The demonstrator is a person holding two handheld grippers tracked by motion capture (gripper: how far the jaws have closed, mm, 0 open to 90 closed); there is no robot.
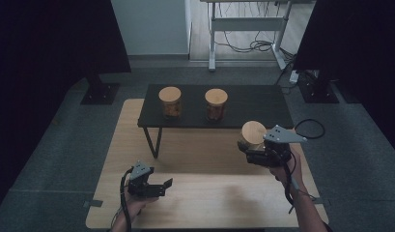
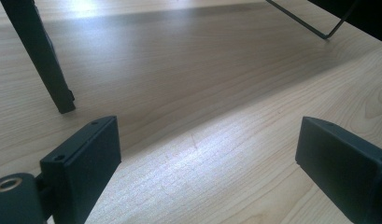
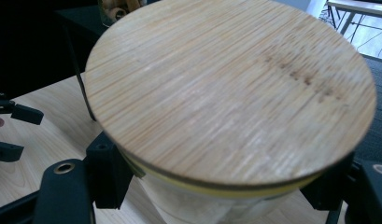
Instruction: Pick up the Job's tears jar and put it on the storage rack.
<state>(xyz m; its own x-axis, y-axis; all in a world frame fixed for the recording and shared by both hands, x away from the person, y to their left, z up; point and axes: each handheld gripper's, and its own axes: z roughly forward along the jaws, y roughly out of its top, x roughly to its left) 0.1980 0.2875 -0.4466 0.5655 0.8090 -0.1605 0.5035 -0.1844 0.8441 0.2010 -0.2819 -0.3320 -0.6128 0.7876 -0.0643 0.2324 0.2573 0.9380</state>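
The right tongs [image 1: 247, 147] pinch a clear glass jar with a round bamboo lid [image 1: 253, 131], held above the pale wooden worktop [image 1: 209, 193] at about four o'clock of the low black shelf [image 1: 253, 104]. Gripped just under the lid, smooth glass may slip or tilt. The left tongs [image 1: 163, 186] are spread, idle.

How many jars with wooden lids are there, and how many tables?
Jars with wooden lids: 3, two on the black table and one in the right gripper
Tables: 2, black table and light wooden table
Total: 5
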